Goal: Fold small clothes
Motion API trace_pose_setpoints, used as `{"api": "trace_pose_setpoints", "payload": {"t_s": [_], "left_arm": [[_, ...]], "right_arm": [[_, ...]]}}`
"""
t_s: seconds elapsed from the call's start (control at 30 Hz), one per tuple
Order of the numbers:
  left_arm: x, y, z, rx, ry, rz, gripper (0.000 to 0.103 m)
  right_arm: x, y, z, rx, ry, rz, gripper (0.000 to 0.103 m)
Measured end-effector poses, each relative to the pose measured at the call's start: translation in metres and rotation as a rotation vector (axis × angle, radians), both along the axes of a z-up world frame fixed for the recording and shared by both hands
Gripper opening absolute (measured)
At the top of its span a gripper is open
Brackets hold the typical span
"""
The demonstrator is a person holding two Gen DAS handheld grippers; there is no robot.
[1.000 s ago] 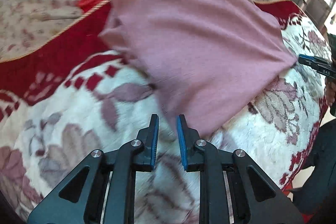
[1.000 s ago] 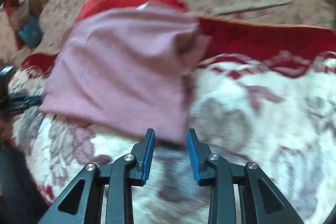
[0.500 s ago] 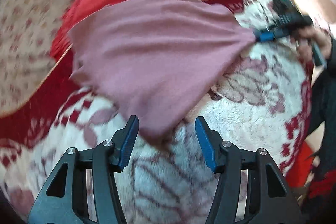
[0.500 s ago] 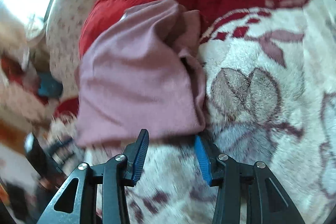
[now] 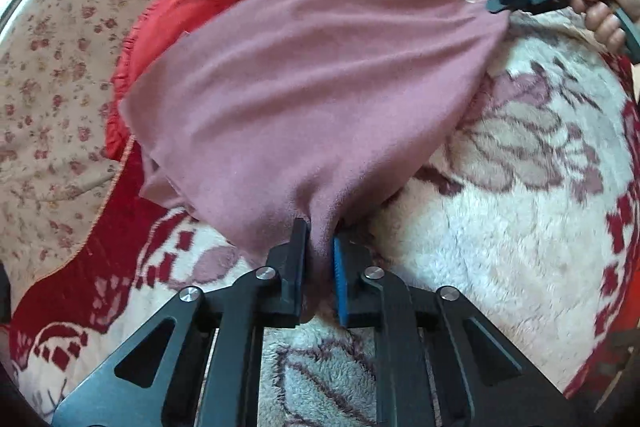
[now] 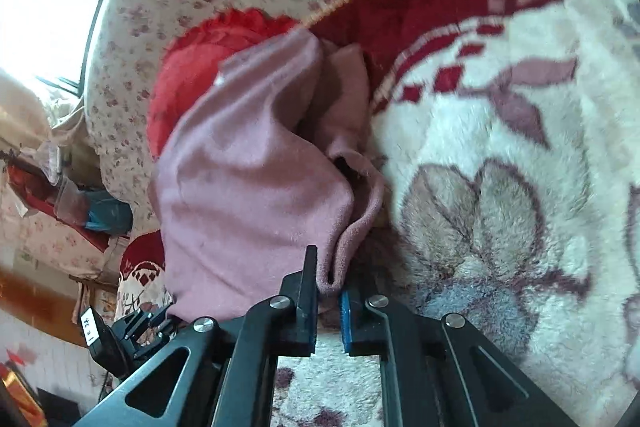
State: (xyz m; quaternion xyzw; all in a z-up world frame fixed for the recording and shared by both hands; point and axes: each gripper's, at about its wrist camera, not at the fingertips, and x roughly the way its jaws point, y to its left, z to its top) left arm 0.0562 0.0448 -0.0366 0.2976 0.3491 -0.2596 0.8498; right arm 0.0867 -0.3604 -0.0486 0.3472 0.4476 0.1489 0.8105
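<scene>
Both grippers now clamp corners of pink garment [image 5: 304, 99], jaws closing from apart 0.5 s ago. L gripper [image 5: 320, 259] and R gripper [image 6: 329, 285] hold near edge; cloth stretches away over blanket [image 5: 520, 227], partly atop red garment [image 5: 188, 7].

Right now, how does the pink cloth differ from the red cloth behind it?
The pink cloth is smooth-edged and in full view; the red cloth has a frilly edge and is mostly hidden. The pink cloth lies on top; the red cloth sits under its far side. Both lie on the bed.
</scene>
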Motion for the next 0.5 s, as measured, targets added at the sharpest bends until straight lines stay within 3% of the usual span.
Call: {"api": "trace_pose_setpoints", "payload": {"t_s": [0.1,0.27,0.37,0.5], "left_arm": [[-0.004,0.008,0.014,-0.033,0.003,0.004,0.009],[-0.035,0.024,0.038,-0.076,0.03,-0.065,0.009],[-0.055,0.025,0.037,-0.061,0.051,-0.111,0.009],[-0.069,0.027,0.029,-0.066,0.064,-0.133,0.01]], "right_arm": [[-0.017,-0.001,0.016,-0.017,-0.038,0.0,0.007],[-0.061,-0.001,0.022,-0.01,-0.016,-0.008,0.006],[-0.084,0.001,0.011,0.011,0.027,-0.011,0.006],[-0.107,-0.002,0.016,0.005,0.003,-0.025,0.006]]}}
